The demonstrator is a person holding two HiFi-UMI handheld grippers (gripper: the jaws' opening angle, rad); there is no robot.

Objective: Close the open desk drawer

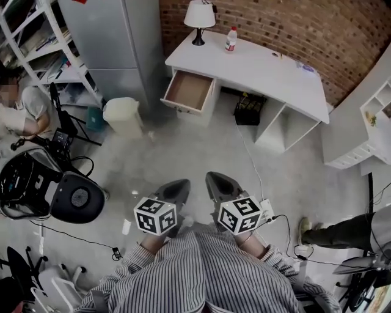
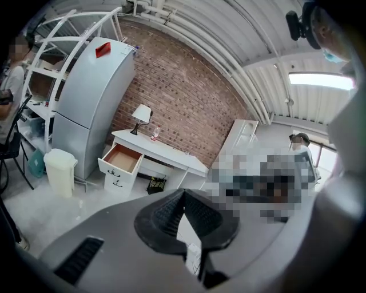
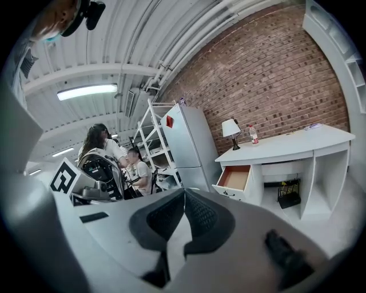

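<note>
The white desk [image 1: 263,70] stands against the brick wall, far ahead of me. Its top left drawer [image 1: 189,92] is pulled out, showing a bare brown inside. The same open drawer appears in the left gripper view [image 2: 121,160] and in the right gripper view [image 3: 234,178]. My left gripper [image 1: 177,184] and right gripper [image 1: 217,178] hang side by side close to my body, well short of the desk. Both are shut with nothing between the jaws, whose dark ribbed pads [image 2: 166,214] [image 3: 166,220] meet at the tip.
A lamp [image 1: 199,15] and a bottle [image 1: 231,38] stand on the desk, a black crate [image 1: 248,110] beneath it. A white bin [image 1: 124,116] and grey fridge [image 1: 116,36] are left of the drawer. Seated person, black equipment [image 1: 73,197], cables and power strip [image 1: 267,211] surround me.
</note>
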